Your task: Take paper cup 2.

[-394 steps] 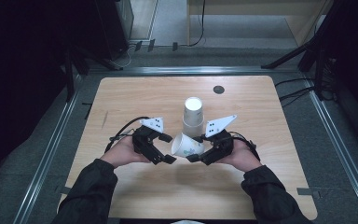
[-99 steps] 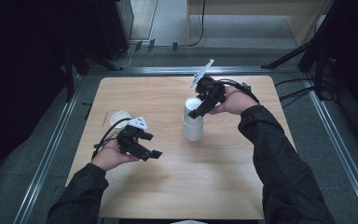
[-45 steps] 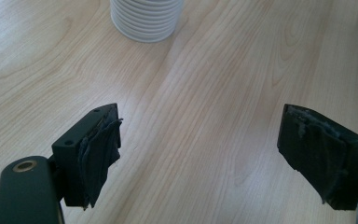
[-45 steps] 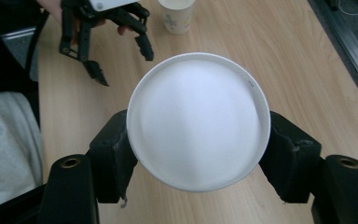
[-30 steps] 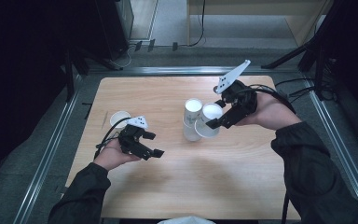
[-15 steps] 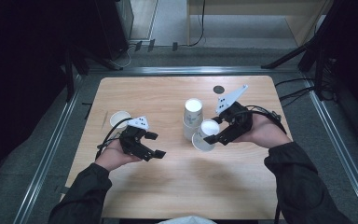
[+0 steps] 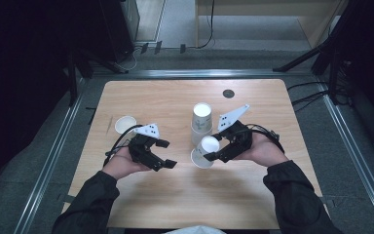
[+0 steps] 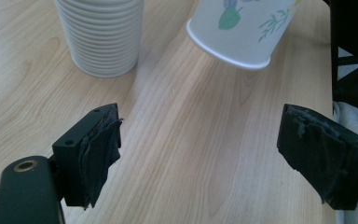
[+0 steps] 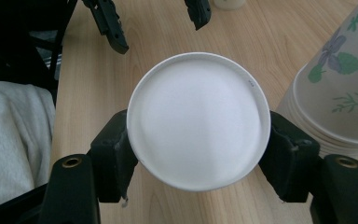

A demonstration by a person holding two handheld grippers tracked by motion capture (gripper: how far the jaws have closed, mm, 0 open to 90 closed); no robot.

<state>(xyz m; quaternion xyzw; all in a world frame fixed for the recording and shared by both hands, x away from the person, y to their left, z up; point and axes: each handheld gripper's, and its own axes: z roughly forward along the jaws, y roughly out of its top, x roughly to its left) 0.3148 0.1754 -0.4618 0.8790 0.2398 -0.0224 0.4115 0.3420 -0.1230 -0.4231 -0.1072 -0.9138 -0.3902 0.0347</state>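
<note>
One paper cup (image 7: 205, 151) sits clamped in the right gripper (image 7: 222, 152), upside down and tilted, its flat white base turned up and its wider rim hanging just above the table (image 7: 253, 195), slightly nearer the person than the stack of cups (image 7: 201, 123). From the right gripper view the cup's round base (image 9: 198, 119) fills the space between the two black jaws, which press on its sides, so its long axis runs roughly along the gripper's own line of sight, slanting down toward the wood. What the coming move seems to turn on is this tilt: the rim has to come level before it meets the tabletop, and the open patch lies below and just beside the stack. Thin white paper with a rolled lip and a printed leaf-and-flower pattern (image 8: 235, 25) makes the cup light and easy to crush; the stack shows many ribbed rims nested together (image 8: 100, 35). Off to the side, the left gripper (image 7: 161, 156) rests low with its jaws spread wide and nothing between them, clearly the farther one from the cup, and beyond it a lone cup (image 7: 125, 125) stands mouth up near the table's left edge
</note>
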